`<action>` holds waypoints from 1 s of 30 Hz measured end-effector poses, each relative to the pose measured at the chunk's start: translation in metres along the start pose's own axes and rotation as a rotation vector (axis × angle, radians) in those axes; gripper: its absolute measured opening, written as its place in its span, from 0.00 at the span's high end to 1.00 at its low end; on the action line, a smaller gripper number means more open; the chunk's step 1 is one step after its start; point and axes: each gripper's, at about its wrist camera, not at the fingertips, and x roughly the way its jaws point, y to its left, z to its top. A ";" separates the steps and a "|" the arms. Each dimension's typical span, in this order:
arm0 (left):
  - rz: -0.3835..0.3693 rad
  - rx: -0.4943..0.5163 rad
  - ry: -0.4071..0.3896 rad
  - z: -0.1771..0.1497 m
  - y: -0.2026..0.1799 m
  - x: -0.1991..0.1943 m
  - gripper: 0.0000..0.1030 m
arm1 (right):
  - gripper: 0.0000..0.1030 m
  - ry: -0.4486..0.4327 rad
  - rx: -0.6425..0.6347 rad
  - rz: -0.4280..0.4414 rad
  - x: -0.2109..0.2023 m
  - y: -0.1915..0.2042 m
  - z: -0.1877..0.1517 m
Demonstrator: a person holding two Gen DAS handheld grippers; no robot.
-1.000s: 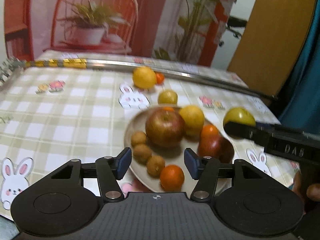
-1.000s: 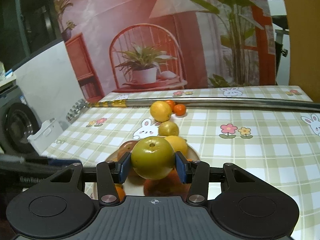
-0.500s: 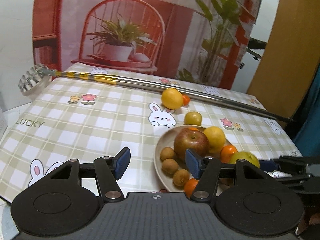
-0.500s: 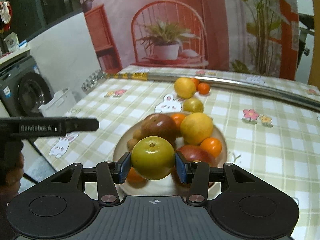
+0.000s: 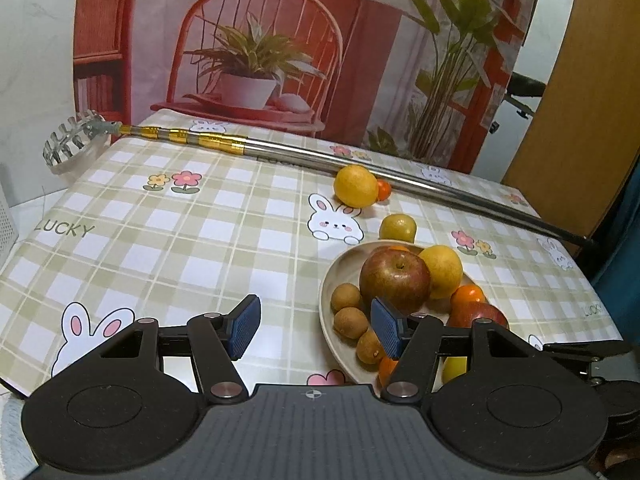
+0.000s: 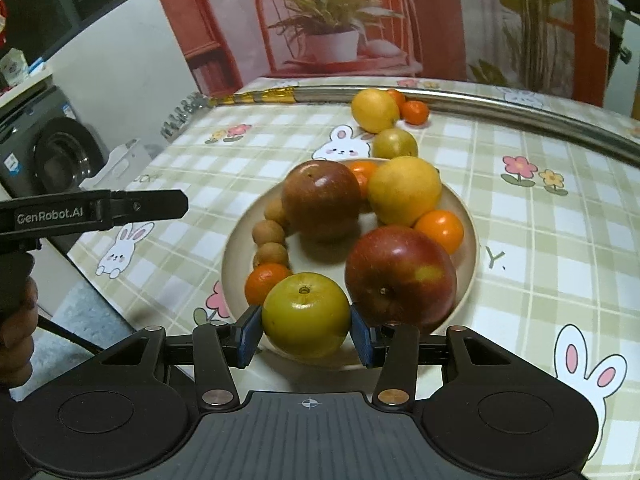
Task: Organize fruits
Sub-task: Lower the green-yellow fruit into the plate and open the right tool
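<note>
My right gripper (image 6: 306,330) is shut on a yellow-green fruit (image 6: 306,314), low over the near rim of the beige plate (image 6: 468,236). The plate holds two red apples (image 6: 400,274), a yellow fruit (image 6: 404,190), small oranges and several brown round fruits (image 6: 272,234). My left gripper (image 5: 314,326) is open and holds nothing; it hovers just left of the plate (image 5: 334,280), its right finger over the plate's rim. On the cloth behind the plate lie a lemon (image 5: 355,186), a small green fruit (image 5: 398,228) and little oranges (image 6: 415,112).
A long metal pole (image 5: 400,178) with a claw head (image 5: 72,140) lies across the back of the checked tablecloth (image 5: 160,240). A hand (image 6: 16,336) holds the left tool. A washing machine (image 6: 52,152) stands left of the table. A printed backdrop hangs behind.
My right gripper has carried the yellow-green fruit from above the table's far side down toward the plate's near rim. My left gripper has drawn back and to the left, off the plate.
</note>
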 end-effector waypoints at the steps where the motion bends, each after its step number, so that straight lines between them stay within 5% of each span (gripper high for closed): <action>1: 0.000 0.001 0.004 0.000 0.000 0.001 0.38 | 0.58 -0.001 0.002 0.001 0.000 -0.001 0.000; 30: -0.003 0.014 0.037 -0.003 -0.001 0.007 0.37 | 0.55 0.008 0.004 0.001 0.004 -0.003 -0.001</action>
